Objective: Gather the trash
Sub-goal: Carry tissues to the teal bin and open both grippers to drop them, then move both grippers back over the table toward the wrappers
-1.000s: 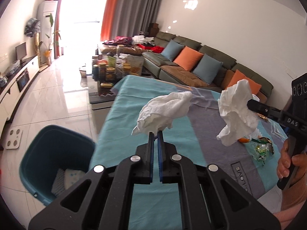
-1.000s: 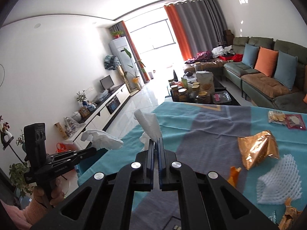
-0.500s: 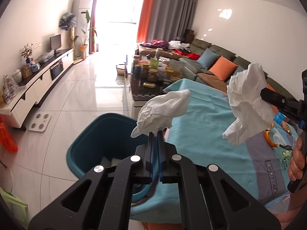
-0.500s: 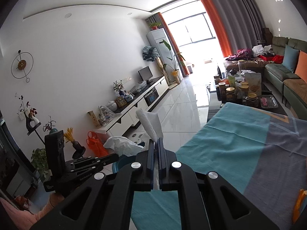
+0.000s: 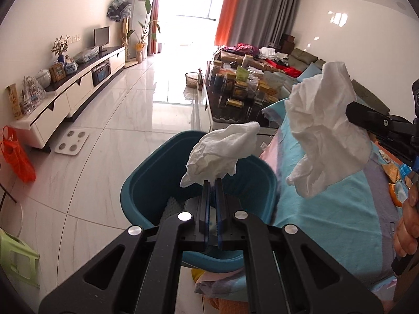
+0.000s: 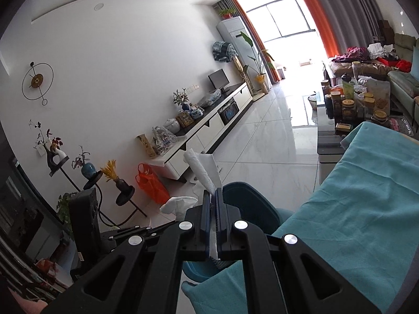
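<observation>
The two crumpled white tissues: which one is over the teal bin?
The tissue in the left gripper hangs over the teal bin; the other is above the cloth.

My left gripper blocks most of the bin's inside; what's in there I can't make out. The tissue hides the bin's far rim. My right gripper is cut off by the frame edge right of the bin, tips buried in the other tissue. From the right wrist, the bin is mostly behind my fingers. Jars beyond the bin: labels too small to read.
</observation>
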The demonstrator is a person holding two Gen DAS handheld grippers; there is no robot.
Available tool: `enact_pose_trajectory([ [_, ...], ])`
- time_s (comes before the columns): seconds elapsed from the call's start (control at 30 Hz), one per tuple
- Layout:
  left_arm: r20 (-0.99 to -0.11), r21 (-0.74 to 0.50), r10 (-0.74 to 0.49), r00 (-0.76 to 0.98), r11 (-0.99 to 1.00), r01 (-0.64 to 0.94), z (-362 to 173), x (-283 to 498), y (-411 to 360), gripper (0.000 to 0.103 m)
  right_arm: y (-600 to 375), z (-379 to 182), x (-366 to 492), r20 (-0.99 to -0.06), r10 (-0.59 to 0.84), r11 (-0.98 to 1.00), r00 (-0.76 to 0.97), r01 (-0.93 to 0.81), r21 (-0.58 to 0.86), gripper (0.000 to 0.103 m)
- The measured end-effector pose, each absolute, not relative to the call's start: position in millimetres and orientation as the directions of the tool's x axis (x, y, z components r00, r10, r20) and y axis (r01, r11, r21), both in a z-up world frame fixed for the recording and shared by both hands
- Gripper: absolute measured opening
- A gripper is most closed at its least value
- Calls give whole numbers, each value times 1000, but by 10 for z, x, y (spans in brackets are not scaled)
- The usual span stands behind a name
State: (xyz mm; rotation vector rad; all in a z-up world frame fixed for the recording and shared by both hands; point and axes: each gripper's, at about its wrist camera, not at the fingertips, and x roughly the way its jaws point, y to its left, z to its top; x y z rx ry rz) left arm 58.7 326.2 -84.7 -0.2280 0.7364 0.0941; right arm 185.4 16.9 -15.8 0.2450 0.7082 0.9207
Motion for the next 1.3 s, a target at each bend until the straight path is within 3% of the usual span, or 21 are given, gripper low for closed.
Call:
enact_pose_trajectory([
  [0.27, -737, -189, 1, 676, 960, -208, -1229, 846, 3254, 5, 519, -628, 1991, -591, 742, 639, 318, -604, 477, 4],
  [0.53, -773, -180, -3, 634, 960, -214, -1520, 1172, 3115, 7, 594, -797, 2021, -652, 704, 669, 281, -570, 477, 8],
  [0.6, -776, -181, -1, 631, 959, -220, -1555, 1202, 3091, 9, 583, -785, 2006, -659, 697, 674, 283, -572, 467, 19],
  [0.7, -767, -189, 1, 641, 955, -228, -1503, 1175, 3051, 13, 540, -771, 1985, -659, 693, 681, 292, -565, 465, 21],
  [0.9, -733, -210, -14, 680, 956, -207, -1310, 1077, 2954, 28, 375, -710, 1921, -635, 706, 676, 314, -567, 471, 21],
  [0.97, -714, -211, -23, 700, 960, -184, -1227, 1025, 2875, 38, 263, -647, 1849, -622, 710, 673, 329, -577, 463, 21],
  [1.03, -690, -216, -46, 723, 966, -145, -1116, 964, 2765, 47, 130, -581, 1775, -609, 712, 674, 349, -586, 451, 22],
  [1.3, -601, -227, -178, 779, 973, 47, -770, 831, 2124, 67, -589, -335, 1403, -555, 677, 723, 483, -577, 379, 29],
])
